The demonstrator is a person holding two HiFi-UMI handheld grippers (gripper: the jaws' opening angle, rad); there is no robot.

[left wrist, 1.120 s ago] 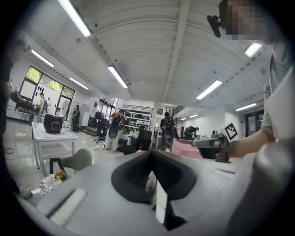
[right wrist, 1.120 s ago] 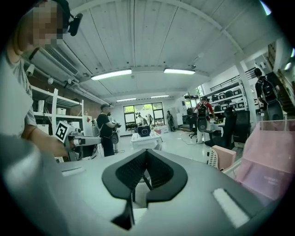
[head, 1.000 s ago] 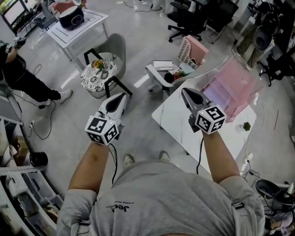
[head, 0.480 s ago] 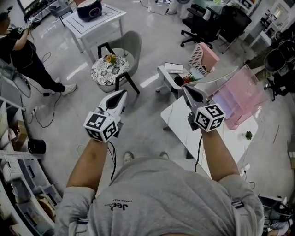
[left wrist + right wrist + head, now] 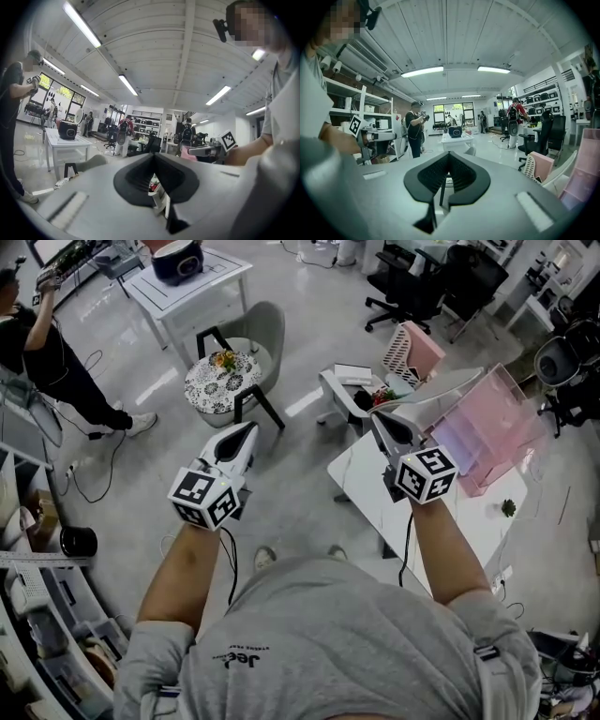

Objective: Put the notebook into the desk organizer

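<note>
The clear pink desk organizer [image 5: 492,432] stands on the white table [image 5: 375,493] at the right; its pink wall [image 5: 586,176] shows at the right gripper view's edge. A pale flat booklet [image 5: 354,374], perhaps the notebook, lies on a grey chair seat beyond the table. My left gripper [image 5: 247,428] is held over bare floor, left of the table, shut and with nothing in it [image 5: 153,154]. My right gripper [image 5: 378,418] hovers over the table's near-left corner, beside the organizer, jaws together and holding nothing [image 5: 449,153].
A round patterned side table [image 5: 220,382] and a grey chair [image 5: 251,332] stand ahead of the left gripper. A white table with a black appliance [image 5: 178,259] is at the back left, a person [image 5: 47,357] at the far left. A pink-backed chair [image 5: 412,348] and black office chairs [image 5: 412,277] lie behind.
Both grippers have shifted a little forward, side by side, and stayed shut. The head view has swung, so the table and organizer sit slightly further right.
</note>
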